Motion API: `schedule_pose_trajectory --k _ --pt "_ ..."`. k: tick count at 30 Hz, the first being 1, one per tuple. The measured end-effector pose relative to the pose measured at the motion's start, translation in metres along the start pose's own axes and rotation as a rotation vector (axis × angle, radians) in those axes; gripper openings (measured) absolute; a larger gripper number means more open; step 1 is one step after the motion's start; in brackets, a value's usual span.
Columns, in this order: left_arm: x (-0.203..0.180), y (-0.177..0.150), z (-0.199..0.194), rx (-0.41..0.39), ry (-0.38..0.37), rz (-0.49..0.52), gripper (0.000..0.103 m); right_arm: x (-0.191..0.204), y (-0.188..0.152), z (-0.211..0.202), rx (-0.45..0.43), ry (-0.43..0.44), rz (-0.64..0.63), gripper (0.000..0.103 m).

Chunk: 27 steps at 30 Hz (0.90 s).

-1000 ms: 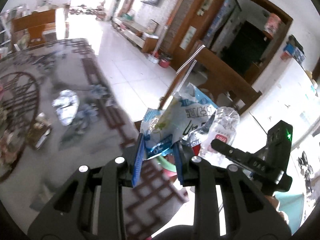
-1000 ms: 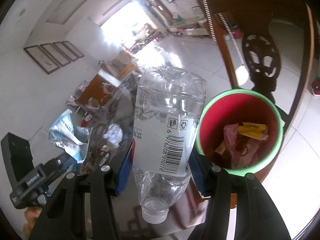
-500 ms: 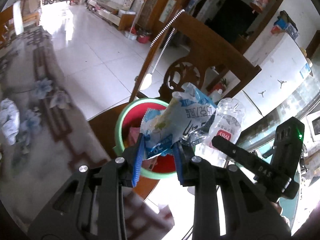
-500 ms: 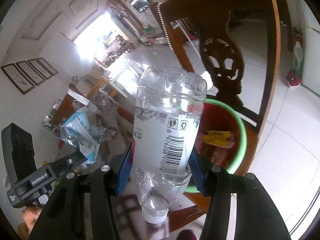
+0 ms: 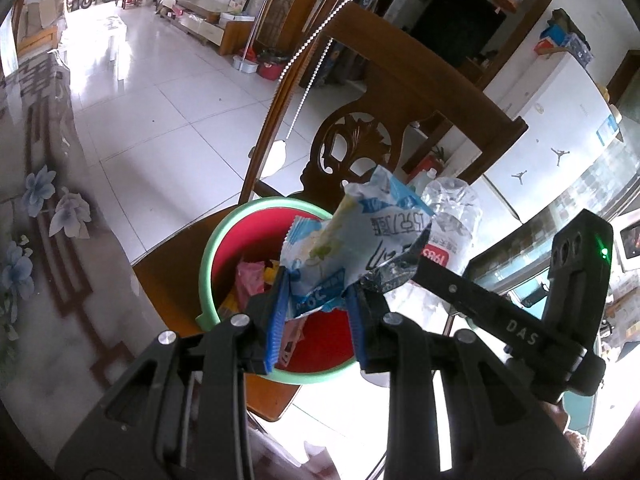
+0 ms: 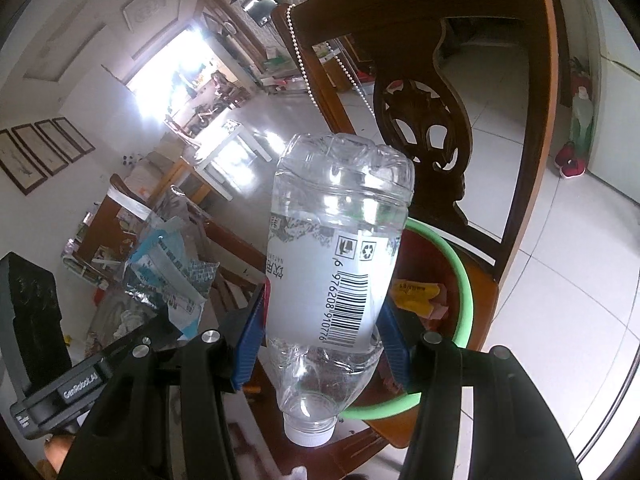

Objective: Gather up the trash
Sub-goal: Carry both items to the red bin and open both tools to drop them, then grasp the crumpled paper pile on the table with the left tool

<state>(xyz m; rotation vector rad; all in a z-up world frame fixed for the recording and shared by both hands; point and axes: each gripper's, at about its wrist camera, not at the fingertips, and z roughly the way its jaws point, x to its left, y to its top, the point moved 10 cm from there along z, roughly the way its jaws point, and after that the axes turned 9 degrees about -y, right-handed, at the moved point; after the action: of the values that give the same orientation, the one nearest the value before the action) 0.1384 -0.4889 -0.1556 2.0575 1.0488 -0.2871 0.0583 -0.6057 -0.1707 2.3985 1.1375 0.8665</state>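
You see a carved wooden chair (image 5: 396,92) at center frame. A bead cord (image 5: 308,80) hangs over its back, with picture frames (image 6: 40,152) at left.

A lived-in home: a carved wooden chair (image 5: 384,128) stands on a white tiled floor (image 5: 160,92), with framed pictures (image 6: 40,152) on the wall, a fridge (image 5: 560,120) (stickers on its door) and a low TV cabinet (image 5: 208,26).

Both tools clamped, side by side

The left tool (image 5: 316,304) has its blue pads pressed in on a crumpled wrapper (image 5: 356,248). The right tool (image 6: 324,324), just beside it, has its pads spread wider, gripping a clear plastic bottle (image 6: 336,264) held cap toward the tool.
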Motion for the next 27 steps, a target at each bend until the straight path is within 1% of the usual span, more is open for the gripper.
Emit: schedule_pose_trajectory --k 2,3,4,5,7,11,13,14,18,21,24,25,26,27 --pt "0.002 0.001 0.000 -0.006 0.002 -0.001 0.027 0.001 0.002 0.004 -0.003 -0.008 -0.005 0.053" --pt "0.003 0.002 0.000 -0.016 0.008 -0.002 0.031 0.001 0.003 0.006 -0.007 -0.011 -0.004 0.053" --pt "0.005 0.004 -0.002 -0.031 0.021 -0.004 0.048 0.000 0.004 0.007 -0.013 -0.016 0.000 0.055" --pt "0.007 0.006 -0.005 -0.047 0.024 -0.007 0.062 -0.001 0.005 0.008 -0.017 -0.023 0.010 0.065" --pt "0.009 0.007 -0.010 -0.066 0.022 -0.008 0.063 -0.004 0.007 0.009 -0.026 -0.036 0.028 0.075" --pt "0.014 0.005 -0.024 -0.073 0.015 -0.013 0.063 0.001 0.008 0.008 -0.029 -0.054 0.014 0.075" --pt "0.019 0.004 -0.037 -0.089 0.015 -0.021 0.067 0.009 0.007 0.007 -0.035 -0.059 0.000 0.075" --pt "0.022 0.003 -0.044 -0.097 0.014 -0.026 0.068 0.012 0.007 0.007 -0.035 -0.058 0.000 0.075" --pt "0.034 -0.008 -0.075 -0.113 0.020 -0.039 0.068 0.039 -0.002 0.002 -0.019 -0.020 0.001 0.075" --pt "0.052 -0.023 -0.103 -0.129 0.057 -0.044 0.070 0.075 -0.013 -0.010 -0.009 0.040 -0.024 0.076" --pt "0.087 -0.044 -0.144 -0.167 0.129 -0.096 0.071 0.127 -0.030 -0.027 0.014 0.159 -0.051 0.078" --pt "0.109 -0.055 -0.168 -0.198 0.183 -0.132 0.071 0.147 -0.038 -0.034 0.021 0.204 -0.063 0.080" --pt "0.123 -0.062 -0.183 -0.217 0.221 -0.153 0.071 0.176 -0.049 -0.044 0.032 0.268 -0.089 0.083" --pt "0.146 -0.074 -0.208 -0.251 0.289 -0.190 0.071 0.195 -0.057 -0.049 0.038 0.305 -0.112 0.084"
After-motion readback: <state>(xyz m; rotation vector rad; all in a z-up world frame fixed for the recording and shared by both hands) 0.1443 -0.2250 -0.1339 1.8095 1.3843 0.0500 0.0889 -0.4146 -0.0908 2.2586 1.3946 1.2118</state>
